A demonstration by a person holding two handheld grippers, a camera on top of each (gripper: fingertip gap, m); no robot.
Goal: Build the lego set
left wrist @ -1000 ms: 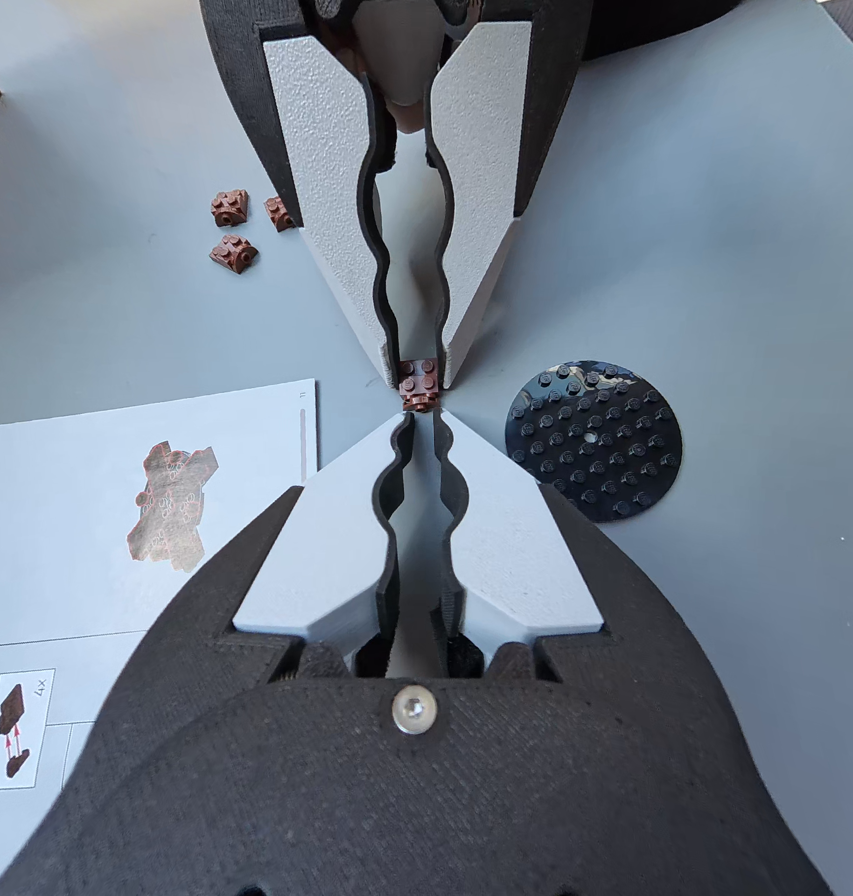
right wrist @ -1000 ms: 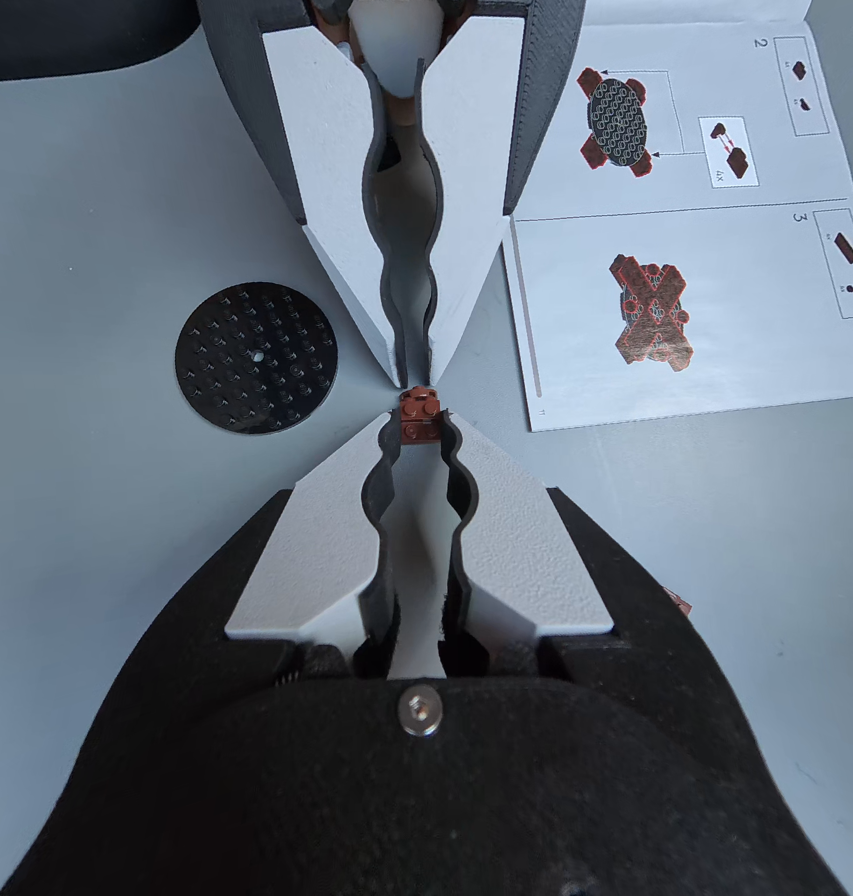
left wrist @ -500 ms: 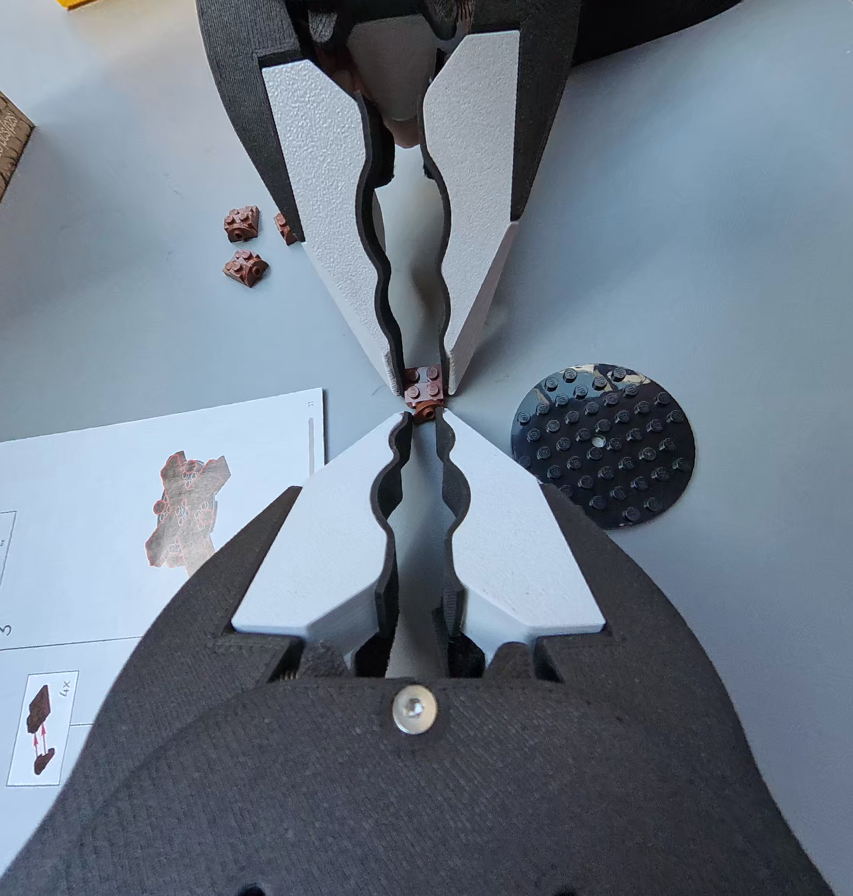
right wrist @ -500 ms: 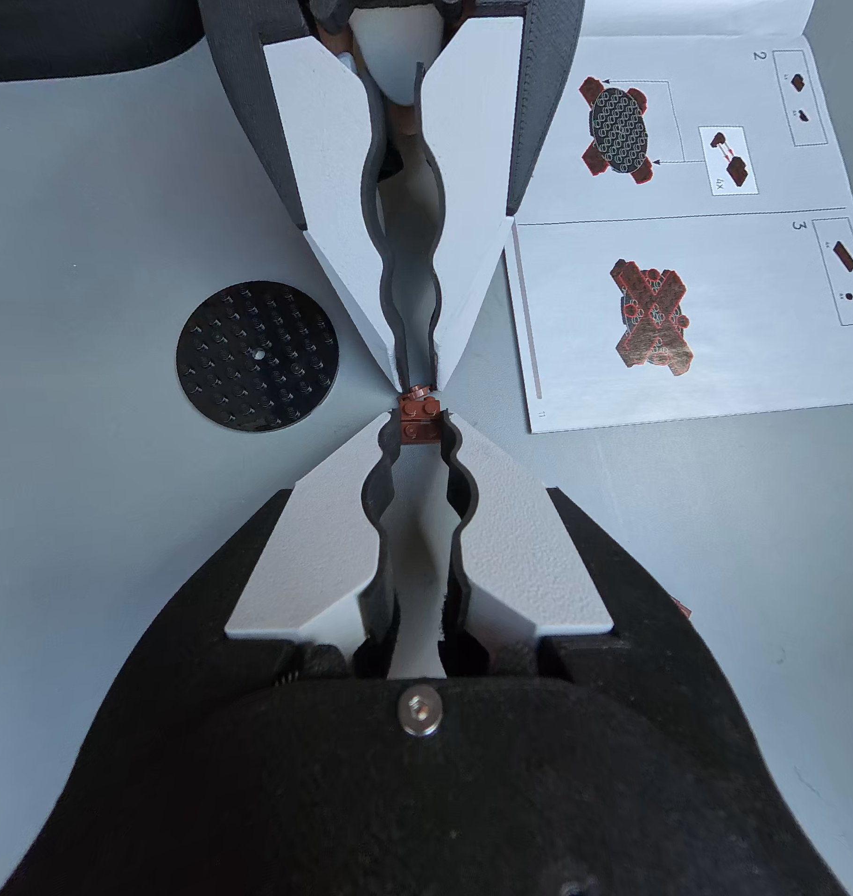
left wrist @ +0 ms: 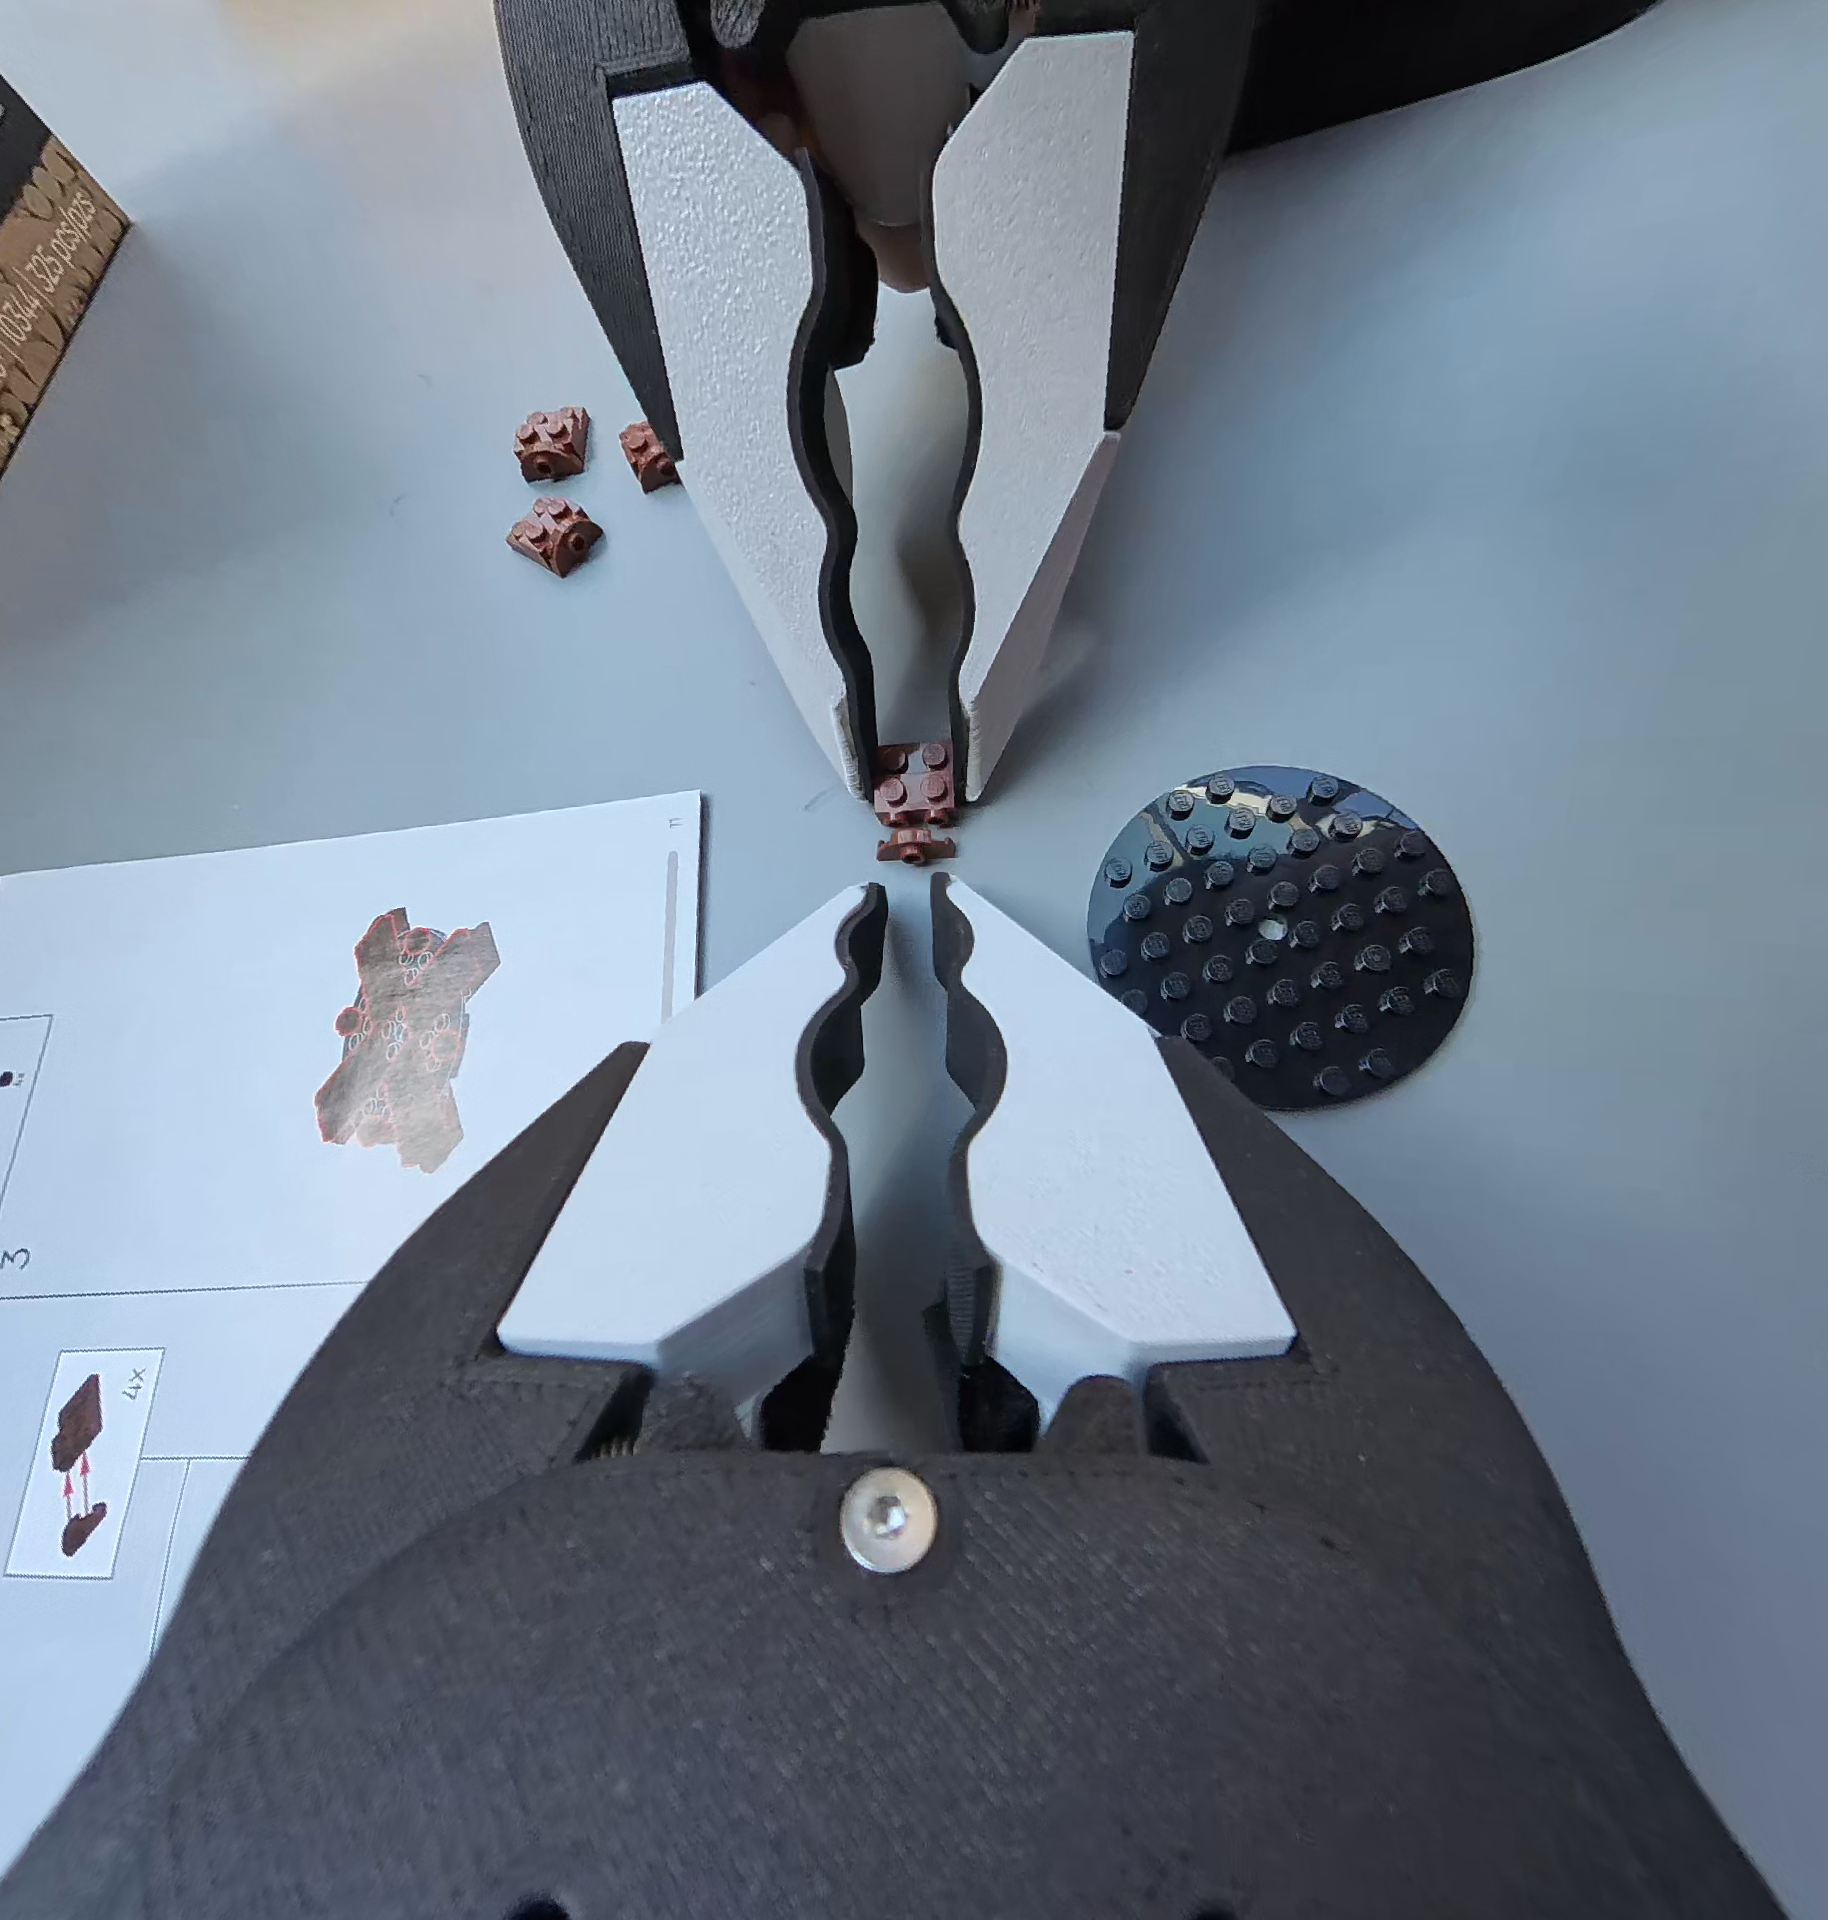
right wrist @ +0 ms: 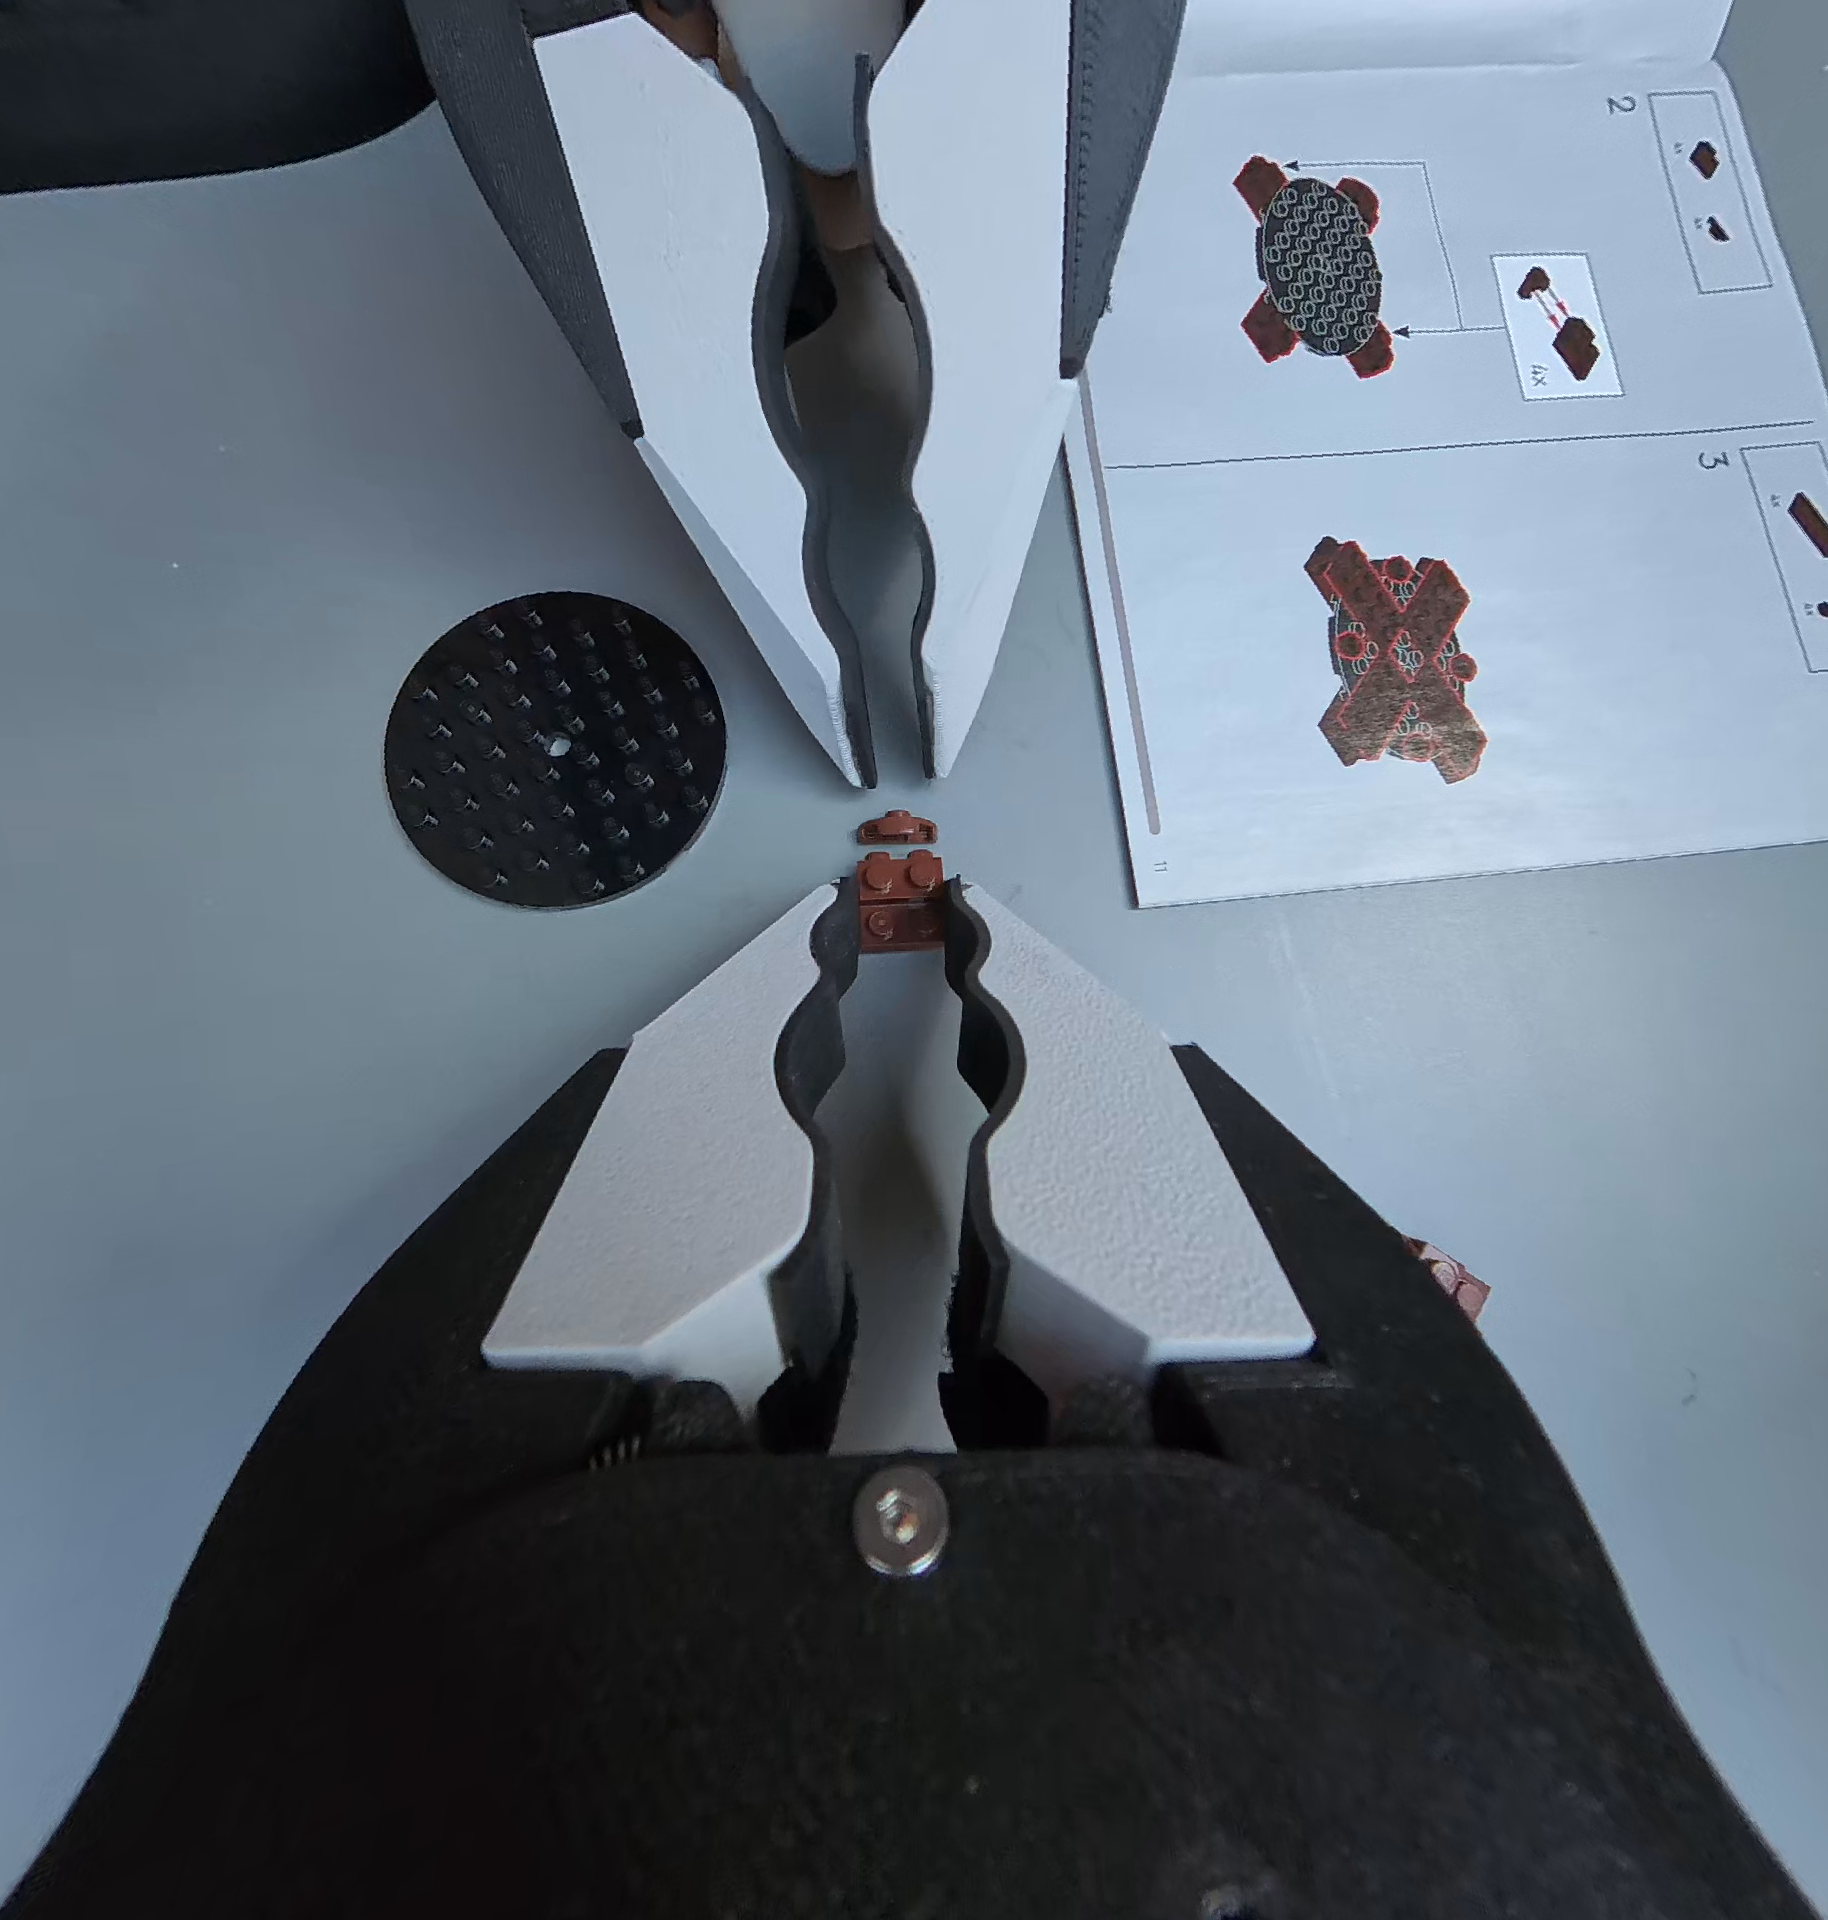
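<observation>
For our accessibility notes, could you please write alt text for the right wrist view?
The right gripper pinches a small brown studded lego plate, facing the left gripper, whose jaws are apart and empty. A brown rounded piece sits between them; a black round studded plate and a paper instruction booklet flank them.

Print on instruction booklet (right wrist: 1461,540) and box (left wrist: 16,312); not copied.

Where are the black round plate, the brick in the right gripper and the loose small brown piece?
black round plate (right wrist: 557,750): right wrist view, studded top.
brown brick (right wrist: 902,902): right wrist view, studded face.
small brown piece (right wrist: 896,827): right wrist view, its middle.
</observation>
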